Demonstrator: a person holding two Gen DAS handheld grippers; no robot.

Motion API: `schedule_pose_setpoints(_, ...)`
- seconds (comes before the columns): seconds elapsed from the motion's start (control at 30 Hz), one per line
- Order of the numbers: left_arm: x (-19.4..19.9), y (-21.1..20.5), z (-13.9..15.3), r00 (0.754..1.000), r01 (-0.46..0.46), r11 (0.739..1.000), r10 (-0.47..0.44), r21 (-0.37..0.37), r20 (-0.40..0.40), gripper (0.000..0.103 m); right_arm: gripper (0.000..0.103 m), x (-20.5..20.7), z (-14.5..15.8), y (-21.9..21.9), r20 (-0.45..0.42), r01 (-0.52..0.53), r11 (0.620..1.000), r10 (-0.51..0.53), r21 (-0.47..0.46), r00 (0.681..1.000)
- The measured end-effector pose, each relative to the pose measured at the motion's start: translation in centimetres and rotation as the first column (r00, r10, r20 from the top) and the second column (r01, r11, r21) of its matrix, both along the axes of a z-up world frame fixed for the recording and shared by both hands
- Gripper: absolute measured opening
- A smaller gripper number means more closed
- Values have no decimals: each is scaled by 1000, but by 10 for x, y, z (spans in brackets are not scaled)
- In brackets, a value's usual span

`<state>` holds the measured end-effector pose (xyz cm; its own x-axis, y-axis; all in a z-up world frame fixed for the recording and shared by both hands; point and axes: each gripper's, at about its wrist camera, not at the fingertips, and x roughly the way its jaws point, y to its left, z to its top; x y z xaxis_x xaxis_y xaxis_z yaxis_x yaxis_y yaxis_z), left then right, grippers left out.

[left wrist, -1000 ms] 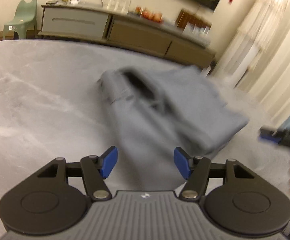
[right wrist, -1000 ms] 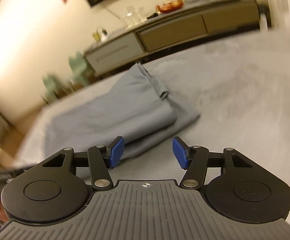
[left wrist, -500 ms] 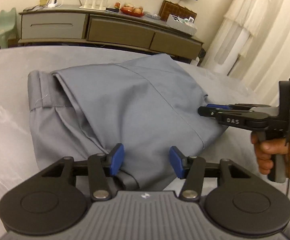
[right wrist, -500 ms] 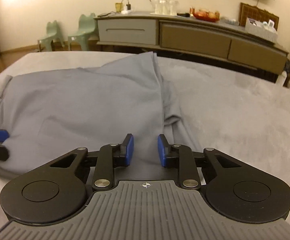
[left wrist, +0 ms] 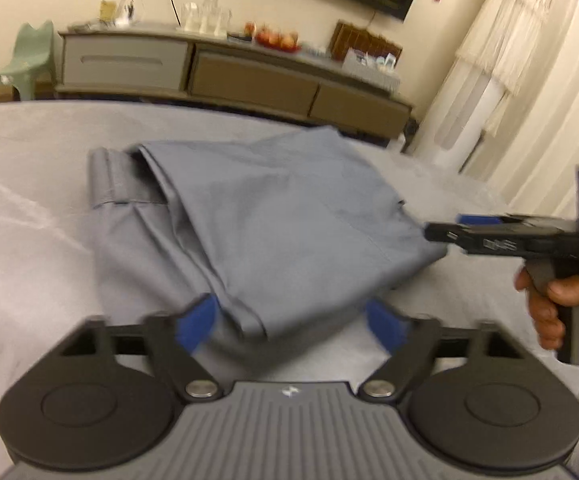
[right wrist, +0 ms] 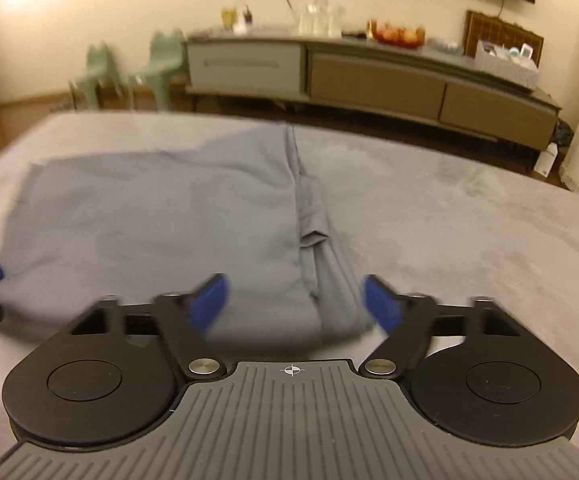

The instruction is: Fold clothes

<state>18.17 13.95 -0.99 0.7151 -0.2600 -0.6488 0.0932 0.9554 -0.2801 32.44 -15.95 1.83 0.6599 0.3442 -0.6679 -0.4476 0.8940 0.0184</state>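
**Folded grey garment on the bed, both grippers open at its near edge**

The grey garment (left wrist: 273,236) lies in the middle of a pale grey bed (left wrist: 29,208), already doubled over on itself, with a stitched band showing at its far left end and a thick seam running down its right side in the right wrist view. I judge it light, soft and limp: it will sag and slide out of shape if I lift it by one point, and its layers can slip over each other. The best hold looks to be the near corners, through all layers at once, one corner for each hand.

My left gripper (left wrist: 289,324) sits low over the near edge, its blue pads spread wide on either side of a fold and pressing nothing; its jaws have just been opening. My right gripper (right wrist: 295,300) is the same: jaws just opened wide, cloth between the pads but not pinched. From the left view I see the right gripper side-on, a hand (left wrist: 557,304) around its handle.

Beyond the bed stands a long sideboard (right wrist: 369,76) against the wall.
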Motion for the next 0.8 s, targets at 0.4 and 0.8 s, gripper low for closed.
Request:
schedule_pose_setpoints(0.4, 25, 39, -35, 980, -170, 979, 180, 111, -88, 84, 85, 8, -20, 8, 68, 75, 993, -82, 93, 994)
schedule_pose_setpoints(0.8, -1, 52, -10, 978, -192, 980, 195, 45, -76, 93, 87, -11, 0, 25, -17, 70, 996, -69, 61, 998)
